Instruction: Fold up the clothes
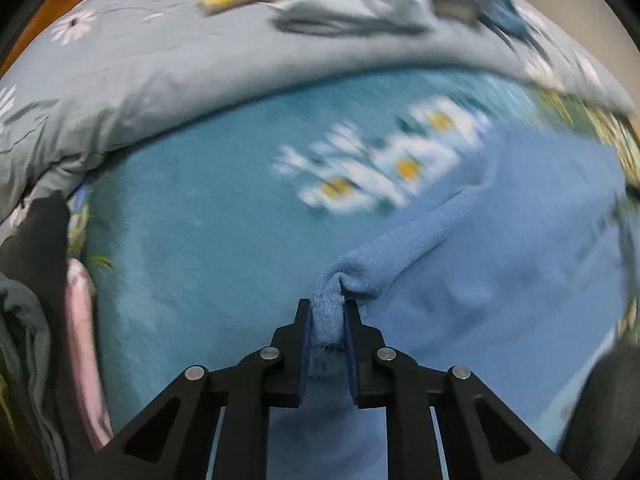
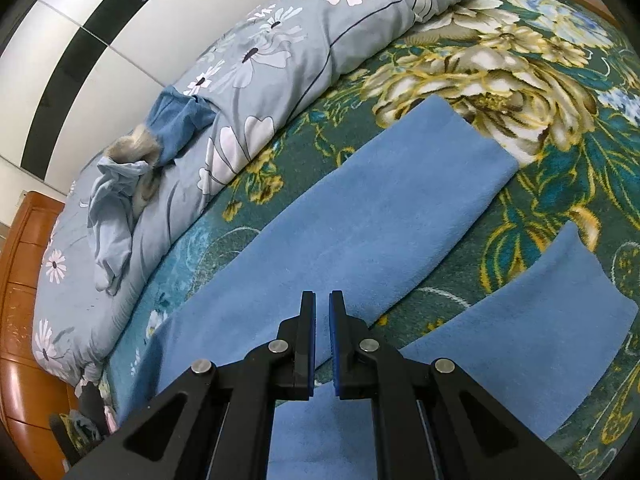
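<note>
A pair of blue fleece trousers (image 2: 360, 224) lies spread on the bed, its two legs reaching away from me in the right wrist view. My left gripper (image 1: 328, 312) is shut on a bunched edge of the blue trousers (image 1: 480, 264) and holds it just above the bed. My right gripper (image 2: 322, 300) hovers over the trousers near their waist with its jaws nearly closed and nothing between them.
A grey flowered quilt (image 2: 280, 64) lies rolled along the far side, with loose clothes (image 2: 120, 184) on it. The green flowered bedspread (image 2: 540, 100) covers the bed. A wooden bed frame (image 2: 20, 280) is at left. More clothes (image 1: 40, 280) lie at the left in the left wrist view.
</note>
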A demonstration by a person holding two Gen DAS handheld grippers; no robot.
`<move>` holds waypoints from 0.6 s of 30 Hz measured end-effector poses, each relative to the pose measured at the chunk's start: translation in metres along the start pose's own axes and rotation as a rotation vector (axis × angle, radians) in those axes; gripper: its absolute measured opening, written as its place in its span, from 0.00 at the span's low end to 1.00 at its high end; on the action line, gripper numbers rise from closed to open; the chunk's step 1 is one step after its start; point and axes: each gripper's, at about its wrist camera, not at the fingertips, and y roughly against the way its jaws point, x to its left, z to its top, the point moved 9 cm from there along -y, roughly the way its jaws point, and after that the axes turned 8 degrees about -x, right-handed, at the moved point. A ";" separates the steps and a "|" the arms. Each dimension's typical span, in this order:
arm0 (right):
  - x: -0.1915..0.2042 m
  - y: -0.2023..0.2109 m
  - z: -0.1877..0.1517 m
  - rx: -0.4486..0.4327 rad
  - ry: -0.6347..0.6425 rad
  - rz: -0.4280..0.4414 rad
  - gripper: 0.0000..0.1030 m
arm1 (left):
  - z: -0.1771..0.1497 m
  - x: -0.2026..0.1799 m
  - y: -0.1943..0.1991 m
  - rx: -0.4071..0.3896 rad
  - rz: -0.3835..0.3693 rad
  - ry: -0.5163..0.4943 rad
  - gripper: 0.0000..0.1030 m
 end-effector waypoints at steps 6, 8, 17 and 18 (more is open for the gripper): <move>-0.002 -0.008 -0.004 0.020 0.001 -0.022 0.05 | 0.039 0.046 -0.023 -0.014 0.057 0.050 0.13; -0.002 -0.010 -0.006 0.026 0.005 -0.031 0.05 | 0.043 0.050 -0.041 0.007 0.060 0.069 0.13; -0.011 0.003 -0.006 0.027 0.001 -0.052 0.05 | 0.033 0.061 -0.064 0.040 -0.019 0.241 0.19; -0.013 0.006 -0.006 0.025 -0.003 -0.052 0.05 | 0.032 0.061 -0.060 0.033 -0.036 0.254 0.22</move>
